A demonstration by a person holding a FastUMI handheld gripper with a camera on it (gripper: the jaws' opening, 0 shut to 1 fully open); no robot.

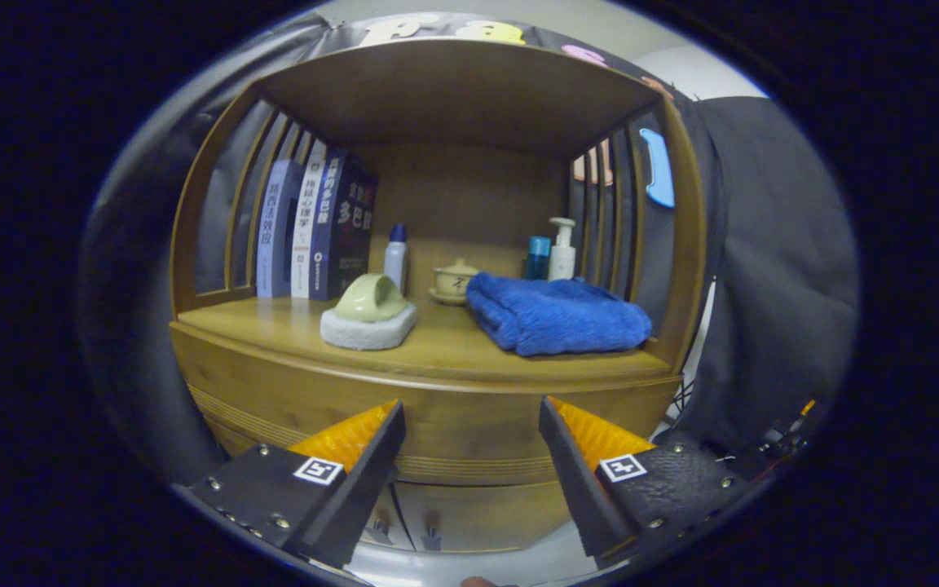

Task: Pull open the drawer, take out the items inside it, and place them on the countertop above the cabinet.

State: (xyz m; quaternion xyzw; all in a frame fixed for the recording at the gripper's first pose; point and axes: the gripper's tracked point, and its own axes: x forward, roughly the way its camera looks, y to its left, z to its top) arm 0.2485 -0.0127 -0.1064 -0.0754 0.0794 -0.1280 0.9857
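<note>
Two fingers of the gripper (469, 424) are standing wide apart, holding nothing, facing the smooth wooden drawer (469, 424) front just below the countertop (290, 326). On that countertop, left to right, are sitting glossy upright books (315, 224), a domed scrubber (369, 314) and a plush folded towel (555, 314); reaching too high is risking a knock against these crowded things.

Countertop: we see a honey-brown wooden cabinet top (290, 322), roofed by a slatted wooden shelf frame.
Left: three upright books (315, 228).
Front: pale green scrubber on a white sponge block (369, 314); folded blue towel (555, 314).
Back: white bottle with blue cap (396, 257), small lidded ceramic cup (455, 281), blue jar (537, 258), white pump bottle (562, 249).
Gripper (469, 456): we see its fingers spread apart, holding nothing.
</note>
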